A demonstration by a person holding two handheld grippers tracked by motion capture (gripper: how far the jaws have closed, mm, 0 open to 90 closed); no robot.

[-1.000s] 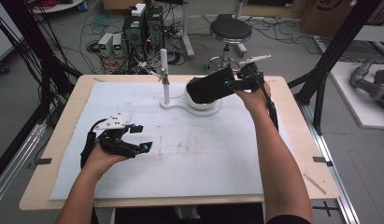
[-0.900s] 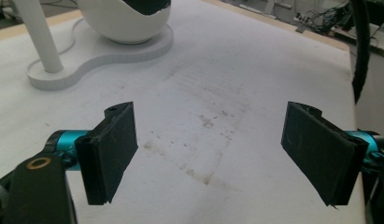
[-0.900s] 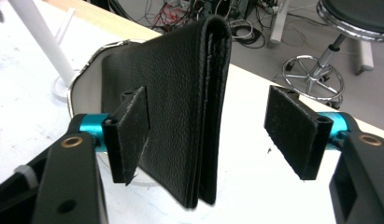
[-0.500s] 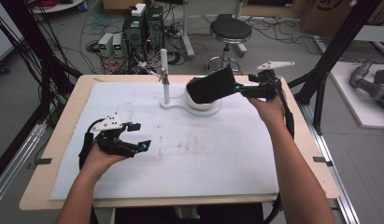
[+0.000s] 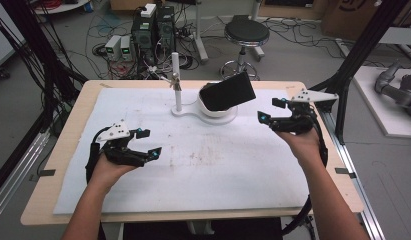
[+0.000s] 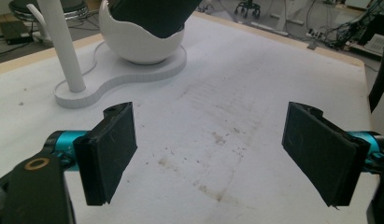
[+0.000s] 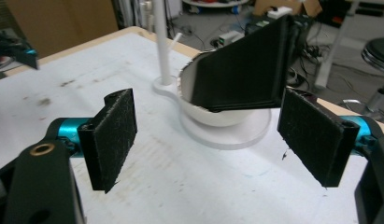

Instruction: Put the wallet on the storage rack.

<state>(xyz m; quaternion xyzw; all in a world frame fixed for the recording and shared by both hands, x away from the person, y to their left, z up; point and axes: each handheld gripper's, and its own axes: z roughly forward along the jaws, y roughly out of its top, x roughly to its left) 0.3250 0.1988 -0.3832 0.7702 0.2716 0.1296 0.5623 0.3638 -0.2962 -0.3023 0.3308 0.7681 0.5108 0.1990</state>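
A flat black slab leans tilted in a white bowl on a white stand base with an upright white post, at the table's far middle. The right gripper view shows the black slab resting in the bowl, beyond the jaws. My right gripper is open, right of the bowl and apart from it. My left gripper is open above the white mat at the front left, with nothing between its jaws. The bowl and post lie ahead in the left gripper view.
A white mat covers the wooden table. Black frame posts stand at the right and left edges. Beyond the far edge are a stool, computers and cables on the floor.
My right gripper has let go of the black slab and drawn back to the right, open. The slab stays leaning in the bowl. My left gripper has barely moved.
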